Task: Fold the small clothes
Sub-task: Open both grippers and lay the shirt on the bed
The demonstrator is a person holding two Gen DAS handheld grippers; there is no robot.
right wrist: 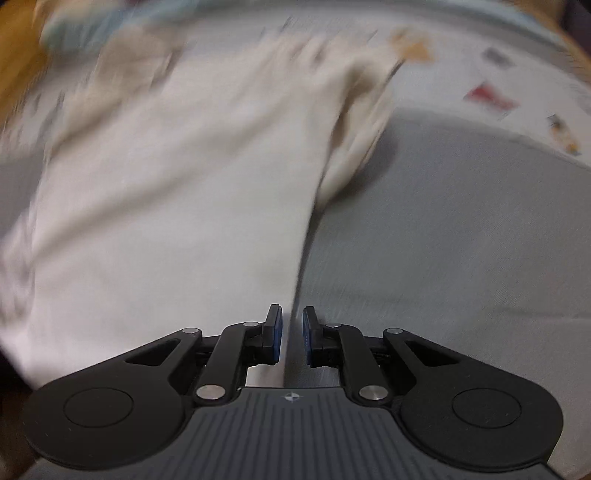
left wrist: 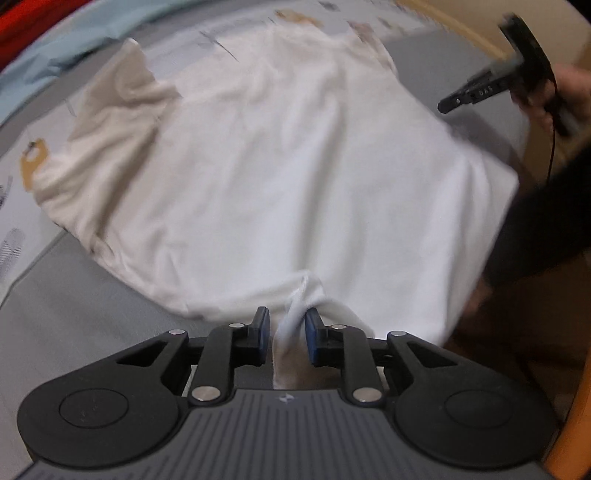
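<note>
A white T-shirt [left wrist: 280, 166] lies spread on a grey bed sheet [left wrist: 74, 306]. My left gripper [left wrist: 286, 325] is shut on a bunched bit of the shirt's near hem, with cloth squeezed between the blue pads. The right gripper [left wrist: 448, 105] shows in the left wrist view at the upper right, above the shirt's right edge, held by a hand. In the right wrist view, the right gripper [right wrist: 291, 325] hovers over the shirt's [right wrist: 166, 203] right edge; its jaws stand a narrow gap apart with nothing gripped. That view is blurred.
A patterned pale cover [right wrist: 517, 74] lies beyond the shirt. Light blue cloth [left wrist: 74, 40] and something red [left wrist: 22, 18] sit at the far left. The person's dark sleeve [left wrist: 546, 221] is at the right. Wooden furniture [left wrist: 569, 435] borders the right side.
</note>
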